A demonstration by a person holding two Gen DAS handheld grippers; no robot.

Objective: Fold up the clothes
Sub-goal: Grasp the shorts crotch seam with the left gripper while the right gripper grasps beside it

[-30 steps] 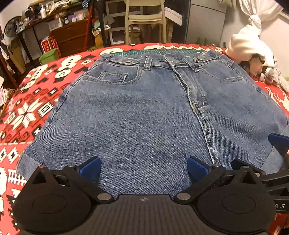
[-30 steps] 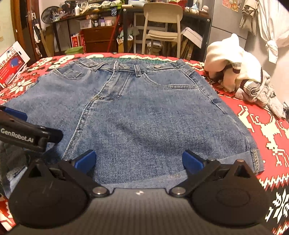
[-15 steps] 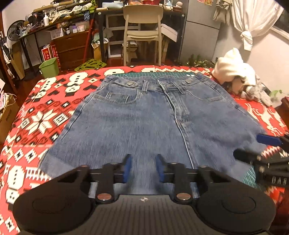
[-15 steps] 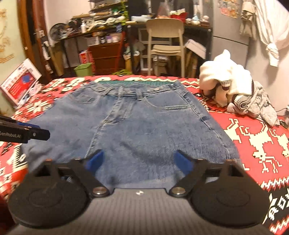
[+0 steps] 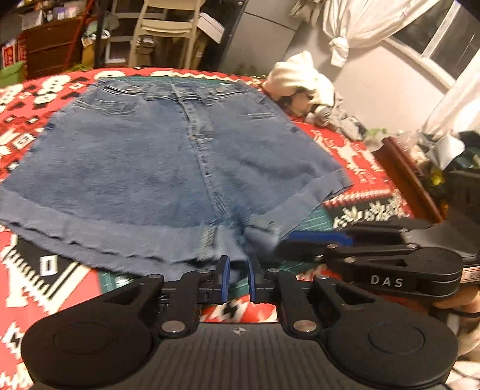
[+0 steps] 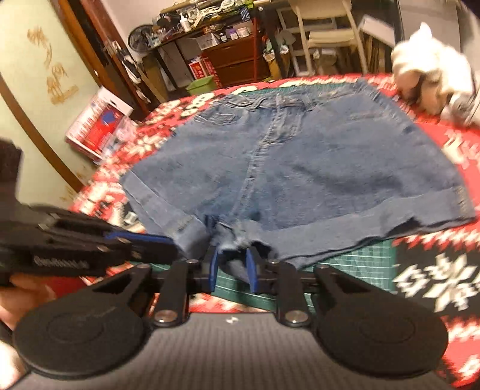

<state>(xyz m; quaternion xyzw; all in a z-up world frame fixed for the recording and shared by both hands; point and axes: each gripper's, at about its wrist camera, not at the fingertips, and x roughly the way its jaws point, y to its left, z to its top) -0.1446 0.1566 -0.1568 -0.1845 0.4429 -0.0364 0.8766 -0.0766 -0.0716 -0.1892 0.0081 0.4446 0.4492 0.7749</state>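
Blue denim shorts (image 5: 150, 156) lie flat on the red patterned cover, waistband at the far side and cuffed hems toward me. My left gripper (image 5: 238, 270) is at the near hem just left of the crotch, its blue fingers pinched on the denim edge. In the right wrist view the left gripper (image 6: 156, 241) comes in from the left and meets the left leg's cuff. My right gripper (image 6: 232, 267) is closed on the frayed crotch hem of the shorts (image 6: 330, 168). The left wrist view shows the right gripper (image 5: 300, 240) coming in from the right.
A pile of white and grey knitwear (image 5: 300, 81) sits at the far right corner. A green cutting mat (image 6: 360, 261) shows under the near hem. A red box (image 6: 99, 123) stands off the left edge. A chair (image 5: 165, 27) and cluttered shelves stand behind.
Both grippers pulled back from over the shorts to the near hem and closed from wide open. They now sit close together around the crotch.
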